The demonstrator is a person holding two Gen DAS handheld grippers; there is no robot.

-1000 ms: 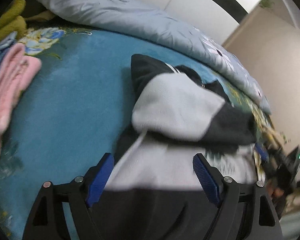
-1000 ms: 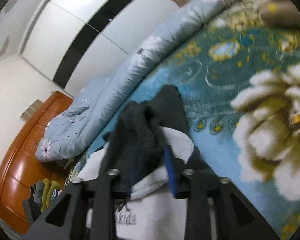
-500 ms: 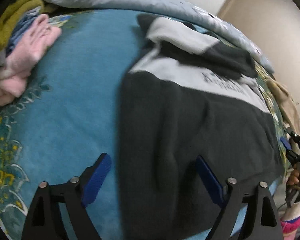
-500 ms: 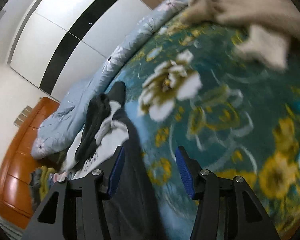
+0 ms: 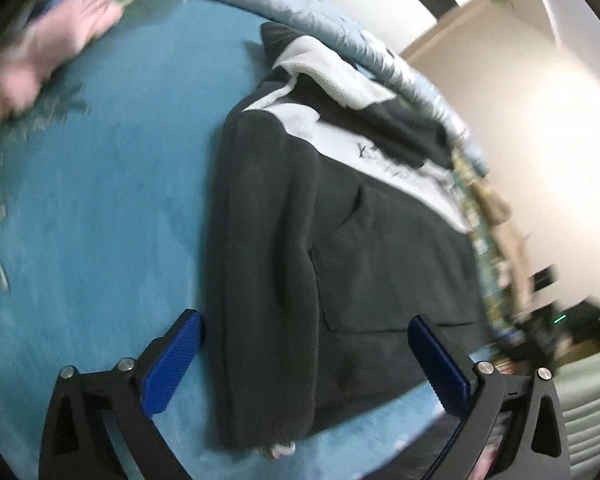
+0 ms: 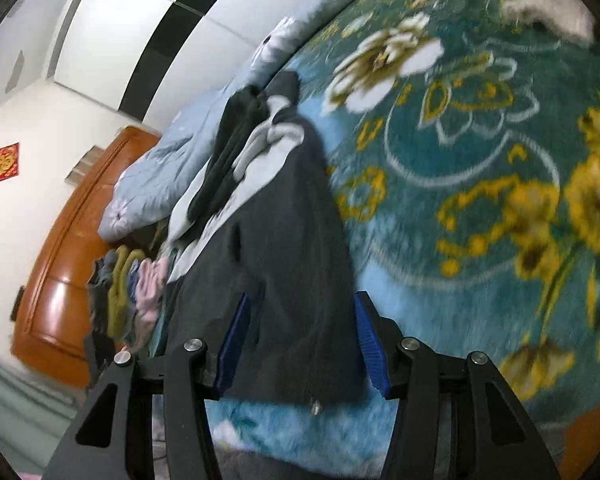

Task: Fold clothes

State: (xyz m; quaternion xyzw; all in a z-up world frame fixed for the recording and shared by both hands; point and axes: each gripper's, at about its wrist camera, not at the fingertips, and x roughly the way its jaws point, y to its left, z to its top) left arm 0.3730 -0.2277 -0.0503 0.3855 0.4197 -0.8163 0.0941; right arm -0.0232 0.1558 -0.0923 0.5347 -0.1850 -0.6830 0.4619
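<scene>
While both grippers' fingers gape apart, the hoodie [image 5: 340, 264] lies on a teal floral blanket [image 6: 480, 168] near a wooden headboard [image 6: 60, 280].

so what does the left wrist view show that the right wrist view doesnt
Only the left wrist view shows the dark sweater's front pocket and the lettering on its white band, plus a plain blue stretch of bedspread beside it.

Only the right wrist view shows the wooden headboard, the red wall hanging, the stack of folded clothes and a beige garment further along the bedspread's yellow and white flowers.

Both show the sweater laid flat, the pale blue quilt behind it, and an open gripper: left gripper, right gripper.
</scene>
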